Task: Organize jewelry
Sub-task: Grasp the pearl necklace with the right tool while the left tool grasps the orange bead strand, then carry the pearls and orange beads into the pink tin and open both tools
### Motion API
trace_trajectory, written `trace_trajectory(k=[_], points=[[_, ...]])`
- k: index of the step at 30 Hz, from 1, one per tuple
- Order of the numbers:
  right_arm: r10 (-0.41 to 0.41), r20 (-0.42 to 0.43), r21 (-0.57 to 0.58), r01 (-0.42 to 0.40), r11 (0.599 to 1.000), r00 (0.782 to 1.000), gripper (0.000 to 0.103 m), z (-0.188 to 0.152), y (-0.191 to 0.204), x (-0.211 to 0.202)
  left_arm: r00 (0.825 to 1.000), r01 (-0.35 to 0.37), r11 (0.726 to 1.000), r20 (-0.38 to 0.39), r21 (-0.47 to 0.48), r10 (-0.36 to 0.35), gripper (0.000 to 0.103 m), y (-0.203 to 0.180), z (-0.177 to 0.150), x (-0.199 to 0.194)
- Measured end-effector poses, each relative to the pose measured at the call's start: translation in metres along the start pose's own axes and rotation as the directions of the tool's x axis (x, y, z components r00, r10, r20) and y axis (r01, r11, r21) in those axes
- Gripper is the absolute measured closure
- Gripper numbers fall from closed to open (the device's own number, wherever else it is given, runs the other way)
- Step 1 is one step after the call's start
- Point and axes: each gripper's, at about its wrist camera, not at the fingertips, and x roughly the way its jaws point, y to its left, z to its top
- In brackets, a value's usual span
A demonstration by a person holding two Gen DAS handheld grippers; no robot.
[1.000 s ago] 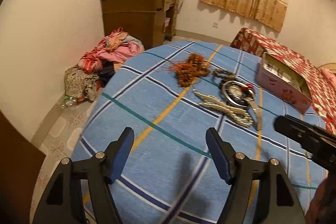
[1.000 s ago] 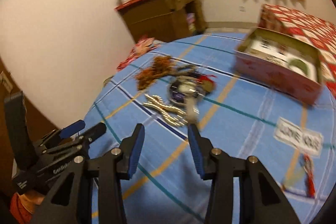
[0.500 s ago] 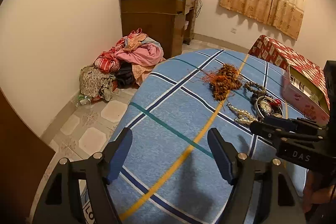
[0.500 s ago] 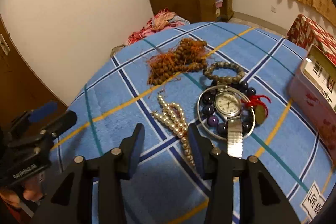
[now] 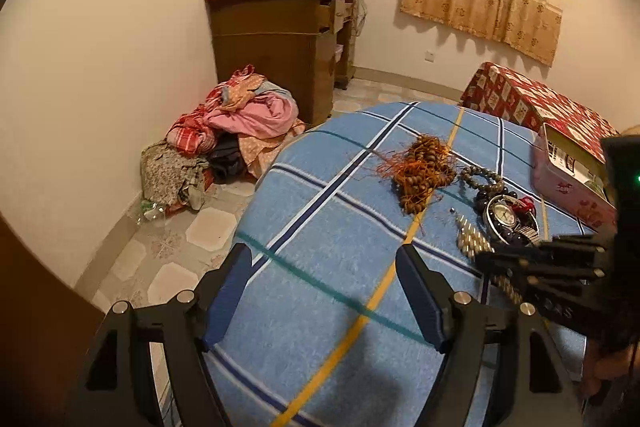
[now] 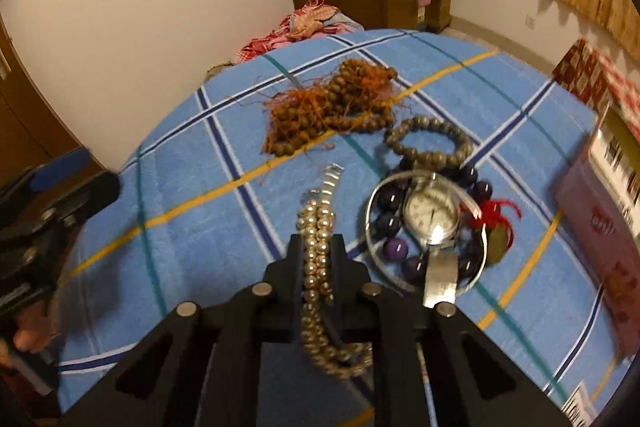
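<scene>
On the blue checked cloth [image 6: 192, 227] lies a pearl necklace [image 6: 316, 215]. My right gripper [image 6: 317, 241] is closing, and its pads press on the strands; part of the necklace hangs behind the fingers. To its right a silver watch [image 6: 431, 213] rests on a ring of dark purple beads [image 6: 390, 223] with a red tassel [image 6: 492, 215]. Beyond them are a grey-green bead bracelet [image 6: 420, 123] and a brown bead tangle [image 6: 332, 111] with orange threads. My left gripper [image 5: 322, 255] hovers open over bare cloth, left of the right gripper [image 5: 480, 259] and the pearl necklace [image 5: 470, 237].
An open pink tin box [image 6: 600, 219] stands at the cloth's right edge. A pile of clothes [image 5: 240, 131] lies on the tiled floor beside a wooden cabinet [image 5: 276, 47]. A red patterned cover [image 5: 532, 99] lies behind the box.
My right gripper came down over the pearl necklace and its jaws went from half open to closed on the strands. The left gripper drifted left, away from the jewelry.
</scene>
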Motion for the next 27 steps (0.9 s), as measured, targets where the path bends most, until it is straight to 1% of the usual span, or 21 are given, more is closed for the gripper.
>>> trace_trajectory(k=[1, 2, 4, 7, 9, 11, 13, 14, 15, 17, 19, 21, 22, 23, 25, 27], points=[[0.016, 0.017, 0.021, -0.016, 1.000, 1.000, 0.092, -0.003, -0.001, -0.007, 1.000, 0.018, 1.000, -0.004, 0.017, -0.017, 0.029, -0.003, 0.004, 0.004], [0.050, 0.052, 0.066, -0.053, 0.996, 0.997, 0.094, -0.006, -0.004, -0.020, 1.000, 0.031, 0.999, -0.006, 0.034, -0.031, 0.029, -0.006, 0.007, 0.006], [0.077, 0.123, 0.148, -0.095, 0.984, 0.989, 0.094, -0.011, -0.011, -0.044, 0.999, 0.051, 0.996, -0.007, 0.073, -0.050, 0.029, -0.015, 0.016, 0.015], [0.081, 0.192, 0.219, -0.123, 0.968, 0.978, 0.094, -0.020, -0.019, -0.068, 0.997, 0.076, 0.988, -0.014, 0.133, -0.075, 0.029, -0.030, 0.031, 0.032], [0.091, 0.220, 0.265, -0.150, 0.952, 0.971, 0.094, -0.023, -0.027, -0.080, 0.994, 0.104, 0.981, -0.036, 0.163, -0.099, 0.029, -0.043, 0.040, 0.048], [0.078, 0.244, 0.292, -0.150, 0.944, 0.967, 0.094, -0.029, -0.032, -0.092, 0.991, 0.131, 0.972, -0.052, 0.194, -0.123, 0.029, -0.057, 0.049, 0.066], [0.068, 0.270, 0.315, -0.155, 0.937, 0.960, 0.094, -0.036, -0.036, -0.105, 0.987, 0.150, 0.967, -0.081, 0.204, -0.136, 0.029, -0.066, 0.055, 0.084], [0.071, 0.287, 0.333, -0.169, 0.928, 0.955, 0.094, -0.038, -0.039, -0.111, 0.987, 0.147, 0.969, -0.100, 0.200, -0.129, 0.029, -0.070, 0.057, 0.096], [0.070, 0.297, 0.345, -0.176, 0.922, 0.952, 0.094, -0.040, -0.041, -0.116, 0.985, 0.139, 0.973, -0.131, 0.182, -0.116, 0.029, -0.071, 0.058, 0.108], [0.062, 0.313, 0.359, -0.179, 0.916, 0.948, 0.094, -0.041, -0.043, -0.123, 0.975, 0.158, 0.978, -0.176, 0.136, -0.133, 0.029, -0.071, 0.060, 0.124], [0.055, 0.323, 0.368, -0.179, 0.912, 0.945, 0.094, -0.043, -0.044, -0.128, 0.979, 0.150, 0.979, -0.162, 0.138, -0.127, 0.029, -0.074, 0.062, 0.126], [0.046, 0.331, 0.386, -0.180, 0.905, 0.943, 0.094, -0.044, -0.048, -0.130, 0.979, 0.154, 0.975, -0.161, 0.158, -0.129, 0.050, -0.078, 0.063, 0.127], [0.047, 0.334, 0.399, -0.186, 0.898, 0.942, 0.094, -0.044, -0.050, -0.129, 0.976, 0.170, 0.971, -0.164, 0.165, -0.143, 0.073, -0.080, 0.062, 0.128], [0.051, 0.336, 0.404, -0.192, 0.894, 0.941, 0.094, -0.047, -0.054, -0.129, 0.976, 0.172, 0.971, -0.162, 0.166, -0.145, 0.077, -0.079, 0.062, 0.128], [0.058, 0.341, 0.420, -0.207, 0.883, 0.938, 0.094, -0.051, -0.057, -0.132, 0.972, 0.192, 0.968, -0.166, 0.161, -0.166, 0.079, -0.078, 0.061, 0.125], [0.047, 0.348, 0.423, -0.202, 0.883, 0.936, 0.094, -0.053, -0.056, -0.137, 0.966, 0.223, 0.965, -0.166, 0.136, -0.200, 0.080, -0.074, 0.059, 0.117]])
